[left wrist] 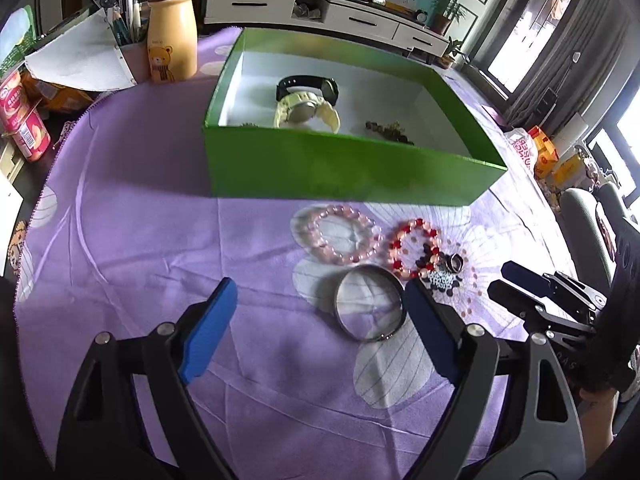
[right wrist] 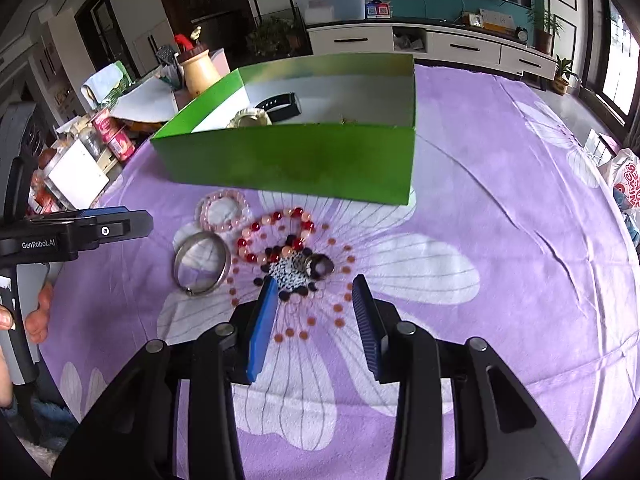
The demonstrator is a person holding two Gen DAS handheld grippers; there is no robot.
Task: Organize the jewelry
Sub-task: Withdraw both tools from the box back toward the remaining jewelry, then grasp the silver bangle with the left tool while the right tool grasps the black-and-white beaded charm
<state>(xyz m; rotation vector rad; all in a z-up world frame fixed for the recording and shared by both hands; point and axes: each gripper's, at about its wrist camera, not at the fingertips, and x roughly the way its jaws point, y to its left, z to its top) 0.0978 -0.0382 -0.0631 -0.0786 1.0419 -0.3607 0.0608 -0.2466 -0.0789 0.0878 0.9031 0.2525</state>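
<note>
A green box (left wrist: 340, 168) (right wrist: 304, 164) stands on the purple cloth and holds a cream watch (left wrist: 306, 114), a black band (left wrist: 308, 82) and dark beads (left wrist: 390, 130). In front lie a pink bead bracelet (left wrist: 338, 238) (right wrist: 222, 210), a red and peach bracelet (left wrist: 414, 246) (right wrist: 276, 236), a silver bangle (left wrist: 370, 306) (right wrist: 202, 264), a black-and-white bead string (right wrist: 290, 274) and a ring (right wrist: 320, 266). My left gripper (left wrist: 320, 296) is open and empty, just short of the bangle. My right gripper (right wrist: 316, 288) is open and empty, just short of the bead string and ring; it also shows in the left wrist view (left wrist: 504, 280).
A yellow bear bottle (left wrist: 172, 36), a pen holder (left wrist: 128, 32), cans (left wrist: 24, 120) and paper clutter stand at the table's left. Bags (left wrist: 540, 152) lie at the right edge. A white TV cabinet (right wrist: 432, 46) stands beyond the table.
</note>
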